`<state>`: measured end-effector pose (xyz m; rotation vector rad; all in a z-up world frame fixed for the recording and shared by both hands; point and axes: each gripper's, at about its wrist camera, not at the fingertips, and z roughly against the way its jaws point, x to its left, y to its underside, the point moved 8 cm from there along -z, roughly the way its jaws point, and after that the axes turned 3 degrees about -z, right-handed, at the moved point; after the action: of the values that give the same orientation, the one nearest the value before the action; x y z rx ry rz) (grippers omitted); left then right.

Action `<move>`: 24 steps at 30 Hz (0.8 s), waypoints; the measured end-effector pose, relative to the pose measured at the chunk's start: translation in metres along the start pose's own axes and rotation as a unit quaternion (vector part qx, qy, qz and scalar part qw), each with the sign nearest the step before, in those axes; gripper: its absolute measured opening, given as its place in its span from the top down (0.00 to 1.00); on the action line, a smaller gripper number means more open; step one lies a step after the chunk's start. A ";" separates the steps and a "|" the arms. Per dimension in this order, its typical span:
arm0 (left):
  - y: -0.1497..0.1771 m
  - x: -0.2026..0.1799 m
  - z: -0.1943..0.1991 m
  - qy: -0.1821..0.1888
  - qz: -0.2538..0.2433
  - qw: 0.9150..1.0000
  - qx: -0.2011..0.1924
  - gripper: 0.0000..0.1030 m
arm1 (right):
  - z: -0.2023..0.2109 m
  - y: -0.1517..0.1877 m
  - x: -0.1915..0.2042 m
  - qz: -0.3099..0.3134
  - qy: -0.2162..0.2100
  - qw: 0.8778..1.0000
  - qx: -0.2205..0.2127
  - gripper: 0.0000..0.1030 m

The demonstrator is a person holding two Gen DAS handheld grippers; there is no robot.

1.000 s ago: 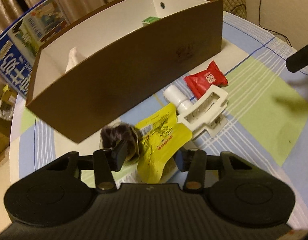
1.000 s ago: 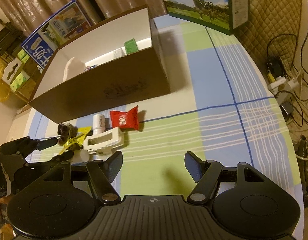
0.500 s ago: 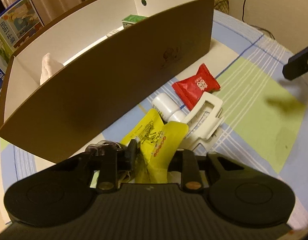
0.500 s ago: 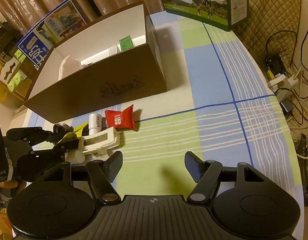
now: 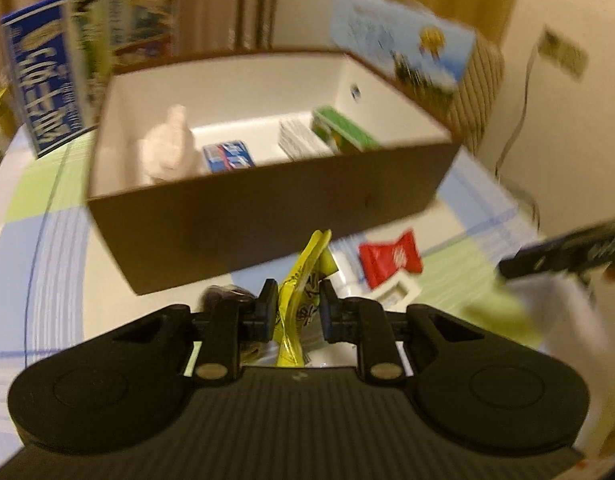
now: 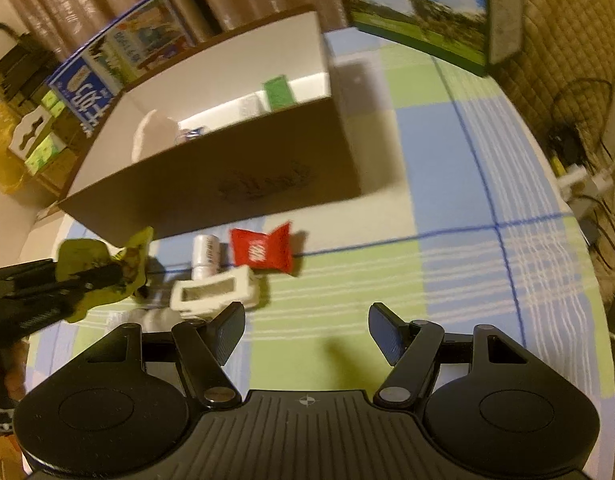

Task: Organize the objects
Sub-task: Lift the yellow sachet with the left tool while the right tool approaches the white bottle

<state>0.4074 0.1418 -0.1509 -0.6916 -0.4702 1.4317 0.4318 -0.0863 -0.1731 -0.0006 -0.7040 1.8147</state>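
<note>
2 jaws on yellow sachet (image 5: 303,280) — clear of brown box (image 5: 267,216) rim.

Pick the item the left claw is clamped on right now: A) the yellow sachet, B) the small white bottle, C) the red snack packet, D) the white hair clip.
A: the left claw is shut on the yellow sachet, which is off the table, while the red snack packet, white hair clip and small white bottle lie on the tablecloth.
</note>
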 end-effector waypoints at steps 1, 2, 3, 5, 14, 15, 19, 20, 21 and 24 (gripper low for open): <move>-0.003 0.004 0.008 -0.001 0.014 1.000 -0.008 0.83 | -0.002 -0.002 0.004 0.006 -0.002 1.000 -0.001 0.36; -0.005 0.008 0.015 -0.004 0.028 0.999 -0.015 0.83 | -0.004 -0.004 0.010 0.012 -0.005 1.000 -0.001 0.36; -0.007 0.013 0.024 -0.008 0.042 0.999 -0.023 0.83 | -0.006 -0.005 0.016 0.019 -0.008 1.000 -0.001 0.36; -0.012 0.024 0.039 -0.019 0.063 0.997 -0.038 0.83 | -0.011 -0.008 0.027 0.030 -0.014 0.999 -0.002 0.36; -0.015 0.081 0.081 -0.121 0.097 0.986 -0.062 0.83 | -0.043 -0.019 0.073 0.084 -0.017 0.996 0.002 0.36; -0.012 0.086 0.080 -0.131 0.103 0.985 -0.055 0.83 | -0.048 -0.020 0.079 0.093 -0.016 0.996 0.004 0.36; 0.002 0.102 0.077 -0.154 0.121 0.980 -0.038 0.83 | -0.065 -0.021 0.091 0.105 -0.015 0.994 0.004 0.36; 0.005 0.104 0.076 -0.157 0.123 0.979 -0.036 0.83 | -0.069 -0.021 0.093 0.105 -0.016 0.994 0.005 0.37; 0.007 0.107 0.076 -0.162 0.124 0.978 -0.034 0.83 | -0.072 -0.021 0.095 0.106 -0.016 0.994 0.006 0.37; 0.013 0.113 0.075 -0.169 0.122 0.978 -0.029 0.83 | -0.081 -0.021 0.096 0.106 -0.018 0.994 0.013 0.40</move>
<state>0.3589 0.2645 -0.1182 -0.5671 -0.7133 1.7859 0.4420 0.0384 -0.1981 -0.0273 -0.7274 2.0322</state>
